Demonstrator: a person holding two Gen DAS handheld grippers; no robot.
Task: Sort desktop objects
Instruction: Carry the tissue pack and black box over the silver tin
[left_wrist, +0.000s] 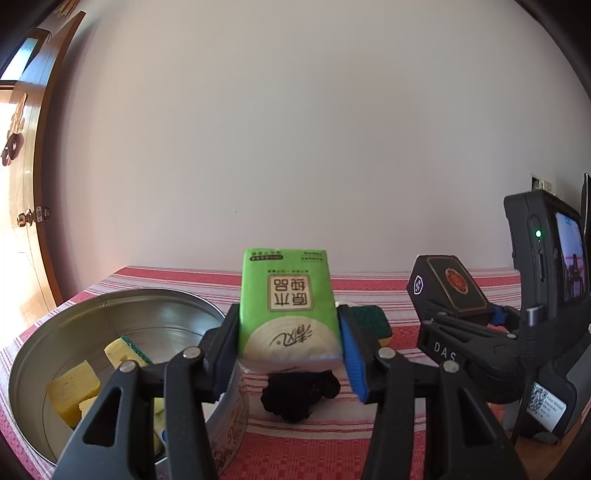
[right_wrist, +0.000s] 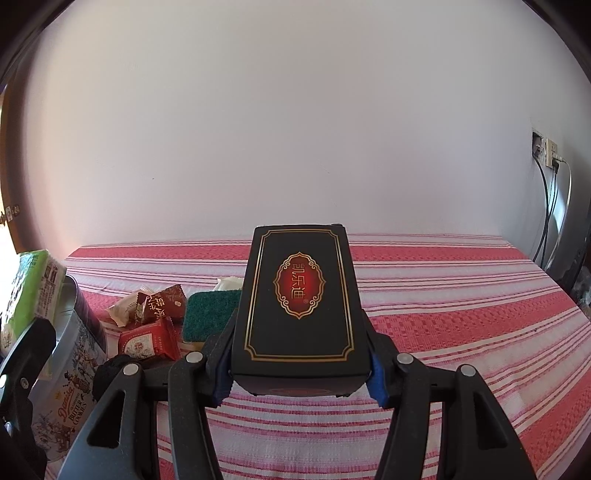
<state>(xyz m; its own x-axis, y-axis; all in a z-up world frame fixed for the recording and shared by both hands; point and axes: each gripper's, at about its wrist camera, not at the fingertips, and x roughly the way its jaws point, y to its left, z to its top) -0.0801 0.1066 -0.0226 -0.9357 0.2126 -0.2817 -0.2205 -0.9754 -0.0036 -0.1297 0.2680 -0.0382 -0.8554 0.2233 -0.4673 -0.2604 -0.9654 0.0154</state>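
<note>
Plain white wall (right_wrist: 295, 129) behind w/ red-striped cloth (right_wrist: 461, 314) over the surface. Wooden door (left_wrist: 26, 206) at left, daylight beside it. Wall socket (right_wrist: 546, 149) w/ cables at right.

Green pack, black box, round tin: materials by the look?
Green pack in the left gripper: probably soft plastic film over tissues; glossy, corners rounded.
Black box in the right gripper: likely matte cardboard with gold-foil print; crisp edges.
Round tin: bare metal inside, mirrors the yellow sponges.
</note>
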